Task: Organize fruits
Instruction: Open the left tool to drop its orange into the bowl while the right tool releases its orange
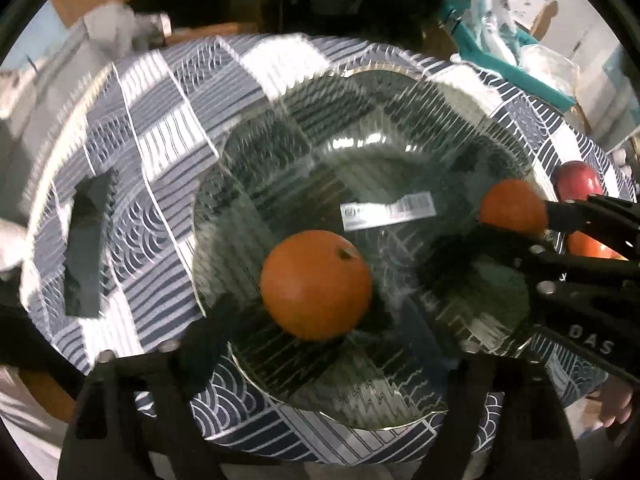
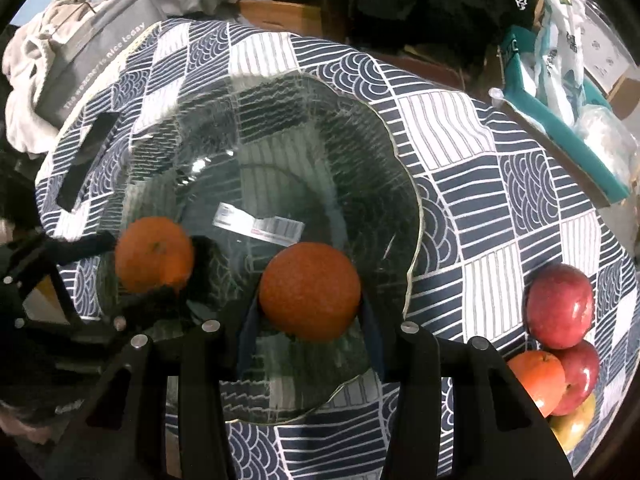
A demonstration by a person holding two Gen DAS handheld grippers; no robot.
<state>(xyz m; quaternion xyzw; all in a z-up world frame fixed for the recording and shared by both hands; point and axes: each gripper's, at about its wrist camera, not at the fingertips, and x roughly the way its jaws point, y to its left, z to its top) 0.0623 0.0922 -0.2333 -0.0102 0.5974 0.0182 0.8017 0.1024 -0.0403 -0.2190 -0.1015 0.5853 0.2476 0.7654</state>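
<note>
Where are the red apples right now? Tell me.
In the right wrist view, the red apples lie on the patterned tablecloth at the far right, outside the glass bowl, touching an orange fruit beside them.

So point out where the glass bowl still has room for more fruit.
The far half of the glass bowl, beyond the barcode label, is bare. The near side is crowded: one orange at the left, another orange in the right hand-held gripper.
</note>
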